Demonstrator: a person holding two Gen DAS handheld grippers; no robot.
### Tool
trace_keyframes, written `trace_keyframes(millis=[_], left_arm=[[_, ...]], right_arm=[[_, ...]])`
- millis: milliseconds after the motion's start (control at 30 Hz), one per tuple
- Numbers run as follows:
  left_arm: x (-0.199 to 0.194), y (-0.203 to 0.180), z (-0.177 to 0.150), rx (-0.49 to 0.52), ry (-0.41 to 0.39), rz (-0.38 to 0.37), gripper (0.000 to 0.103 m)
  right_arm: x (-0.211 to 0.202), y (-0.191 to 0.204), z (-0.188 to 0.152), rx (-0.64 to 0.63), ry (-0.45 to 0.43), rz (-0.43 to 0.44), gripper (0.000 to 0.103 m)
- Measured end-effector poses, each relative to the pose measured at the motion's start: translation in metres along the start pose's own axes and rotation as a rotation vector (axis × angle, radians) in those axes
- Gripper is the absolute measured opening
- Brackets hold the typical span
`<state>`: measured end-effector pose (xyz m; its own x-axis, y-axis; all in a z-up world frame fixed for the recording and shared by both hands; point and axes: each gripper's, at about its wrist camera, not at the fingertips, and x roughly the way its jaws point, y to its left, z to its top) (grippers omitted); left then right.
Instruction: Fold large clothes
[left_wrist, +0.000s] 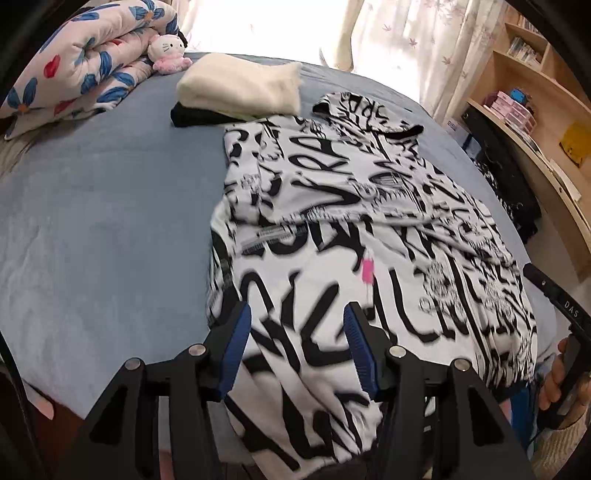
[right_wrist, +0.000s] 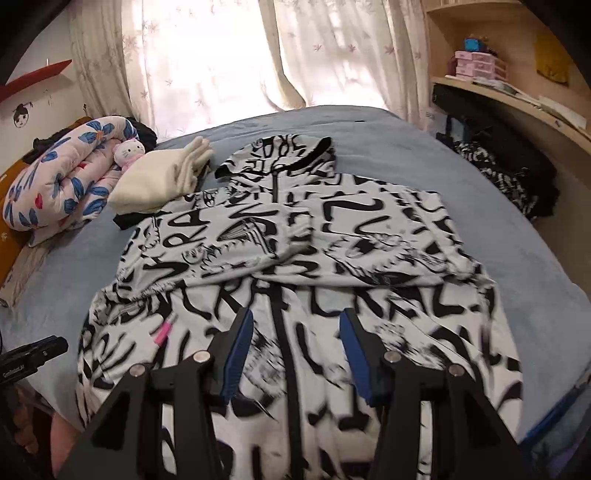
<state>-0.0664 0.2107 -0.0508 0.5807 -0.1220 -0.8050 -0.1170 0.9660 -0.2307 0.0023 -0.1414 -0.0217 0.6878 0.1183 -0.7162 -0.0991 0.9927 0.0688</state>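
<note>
Both grippers stand half wide and hold nothing: the left gripper (left_wrist: 297, 341) and right gripper (right_wrist: 295, 345) hover above the jacket's (right_wrist: 295, 251) near hem, its sleeves folded across ahead of them. The sleeve step looks done; next, likely, each must drop, pinch the hem below and carry it toward the hood (right_wrist: 284, 155) beyond.

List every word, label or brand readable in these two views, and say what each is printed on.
"DAS" – on the black body of the right hand-held gripper, at the left wrist view's right edge; it may run on.
Graffiti lettering on the black-and-white jacket: large letter shapes, no sure word.
White label on the left hand-held gripper: too blurred.
Shelf boxes: too small.
</note>
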Motion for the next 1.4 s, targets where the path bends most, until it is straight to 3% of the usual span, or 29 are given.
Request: trace_keyframes(millis=[133,400,600,667,767,1100,1133,1167,1233,1300,1400], left_arm=[[0.002,-0.011,-0.025,0.028,0.006,0.007,0.051],[0.009,-0.015,-0.066,0.056,0.008,0.026,0.051],[0.002,-0.016,-0.099,0.099,-0.019,0.025,0.052],[-0.001,-0.016,-0.109,0.099,-0.026,0.015,0.06],[-0.006,-0.015,-0.117,0.098,-0.04,0.027,0.062],[0.006,0.009,-0.123,-0.035,0.024,0.012,0.075],[0.006,0.01,-0.123,-0.043,0.023,0.011,0.076],[0.006,0.011,-0.123,-0.048,0.026,0.011,0.078],[0.009,0.014,-0.123,-0.06,0.04,0.004,0.08],[0.015,0.017,-0.124,-0.077,0.064,-0.014,0.082],[0.021,0.02,-0.125,-0.091,0.097,-0.03,0.085]], right_arm=[[-0.011,-0.021,-0.019,-0.017,0.013,-0.072,0.049],[-0.032,-0.088,-0.061,0.013,0.064,-0.13,0.05],[-0.045,-0.134,-0.098,0.071,0.073,-0.111,0.05],[-0.046,-0.146,-0.111,0.091,0.093,-0.096,0.056],[-0.048,-0.156,-0.127,0.114,0.101,-0.07,0.06],[-0.025,-0.16,-0.148,0.181,0.148,0.002,0.061],[-0.021,-0.16,-0.147,0.189,0.161,0.02,0.059],[-0.019,-0.158,-0.147,0.194,0.173,0.049,0.045],[-0.019,-0.154,-0.144,0.172,0.176,0.035,0.038],[-0.026,-0.15,-0.141,0.157,0.159,0.02,0.019],[-0.046,-0.157,-0.132,0.207,0.104,0.071,0.015]])
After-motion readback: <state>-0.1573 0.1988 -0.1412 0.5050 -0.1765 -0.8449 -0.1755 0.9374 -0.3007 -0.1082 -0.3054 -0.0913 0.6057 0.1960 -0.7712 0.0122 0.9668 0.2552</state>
